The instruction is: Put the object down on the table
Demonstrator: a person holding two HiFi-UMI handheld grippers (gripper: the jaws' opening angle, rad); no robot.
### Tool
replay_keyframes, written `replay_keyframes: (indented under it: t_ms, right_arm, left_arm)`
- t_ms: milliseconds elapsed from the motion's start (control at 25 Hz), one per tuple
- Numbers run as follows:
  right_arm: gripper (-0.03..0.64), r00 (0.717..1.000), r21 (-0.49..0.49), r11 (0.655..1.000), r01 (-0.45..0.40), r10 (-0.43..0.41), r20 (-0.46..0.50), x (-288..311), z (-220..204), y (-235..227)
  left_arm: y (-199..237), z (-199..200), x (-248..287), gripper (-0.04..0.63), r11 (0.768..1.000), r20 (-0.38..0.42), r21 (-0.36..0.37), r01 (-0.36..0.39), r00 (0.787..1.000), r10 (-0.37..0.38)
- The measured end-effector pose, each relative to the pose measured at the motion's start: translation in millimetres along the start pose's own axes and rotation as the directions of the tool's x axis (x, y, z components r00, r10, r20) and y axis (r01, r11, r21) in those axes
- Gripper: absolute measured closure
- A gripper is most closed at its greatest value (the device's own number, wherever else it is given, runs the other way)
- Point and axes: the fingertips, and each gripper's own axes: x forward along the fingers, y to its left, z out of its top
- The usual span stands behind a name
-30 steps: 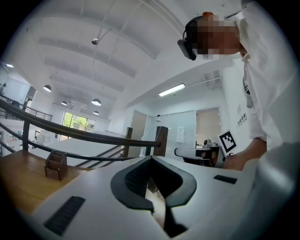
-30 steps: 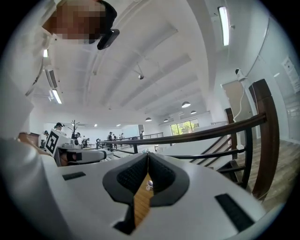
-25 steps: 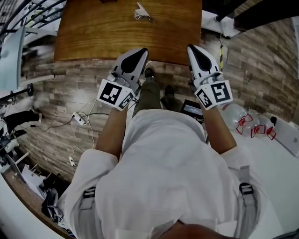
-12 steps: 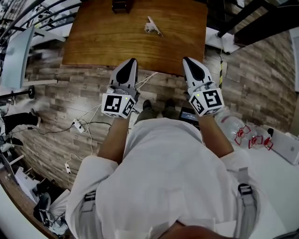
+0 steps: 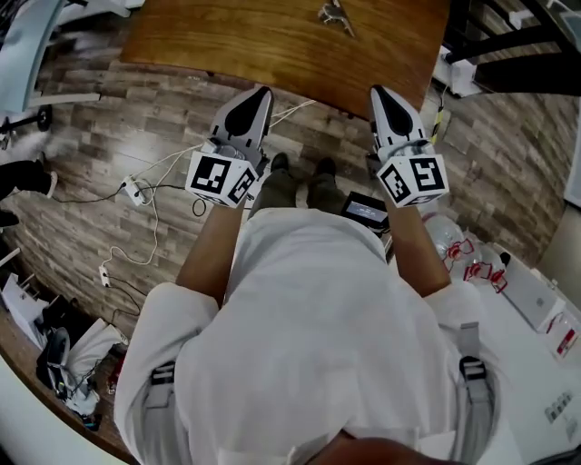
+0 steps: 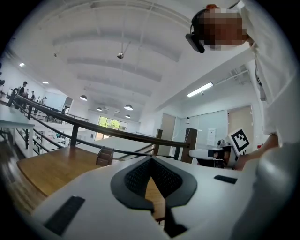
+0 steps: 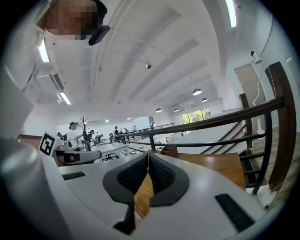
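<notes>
The object (image 5: 336, 14), a small pale thing (too small to tell what it is), lies on the wooden table (image 5: 272, 50), well apart from both grippers. The left gripper (image 5: 261, 91) and the right gripper (image 5: 376, 91) hang over the floor just short of the table's near edge, each with its jaws pressed together on nothing. The put-down looks done, so the sound course is to hold both clear, where no tip can nudge it.

We wear a white short-sleeved shirt (image 5: 318, 309) w/ grey shoulder straps (image 5: 474, 409) & dark buckles (image 5: 469, 368). Left white plastic claw (image 5: 260, 92) & right white plastic claw (image 5: 378, 92): black ribbed pads (image 6: 136, 177) inside, b/w square-marker cubes (image 5: 221, 178) at rear.
</notes>
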Motion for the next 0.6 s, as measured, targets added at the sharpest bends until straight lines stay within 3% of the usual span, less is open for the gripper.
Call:
replay_keyframes:
  t_ms: [200,600]
  right_arm:
    - [0.591,1.000,-0.039,0.999,0.004,-0.003,0.018,10,0,19]
    - [0.592,1.000,-0.044,0.999,0.000,0.001,0.012,7,-5,27]
  left_arm:
    - [13,-10,-13,0.581,1.000,-0.018,-0.018,-0.022,1.000,0.021]
    - [-4,-13,-5,0.581,0.995,-0.030,-0.064,0.070,0.997,-0.072]
